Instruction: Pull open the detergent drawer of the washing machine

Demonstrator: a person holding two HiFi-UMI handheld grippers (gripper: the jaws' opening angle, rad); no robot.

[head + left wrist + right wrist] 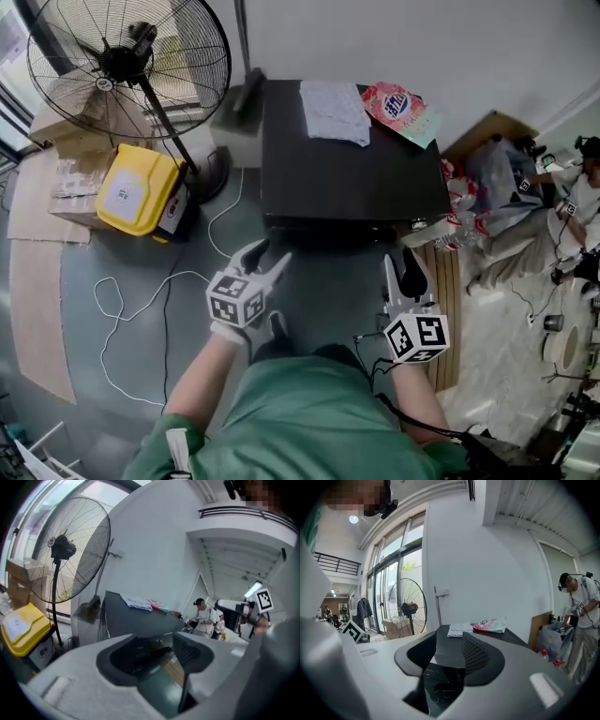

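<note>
The black washing machine [356, 178] stands against the far wall, and only a thin strip of its front shows in the head view. I cannot make out the detergent drawer in any view. My left gripper [265, 258] hovers just before the machine's left front corner, its jaws open and empty. My right gripper [405, 270] is held before the right front corner, open too, with nothing between its pads. The left gripper view looks across the machine's top [136, 620] past that gripper [157, 644]. The right gripper [449, 651] points at the machine [513, 638] as well.
A white cloth [333, 111] and a pink detergent bag [403, 108] lie on the machine's top. A tall pedestal fan [127, 66] and a yellow box [136, 187] stand at the left, a white cable [141, 309] trails on the floor, and a person [572, 206] is busy at the right.
</note>
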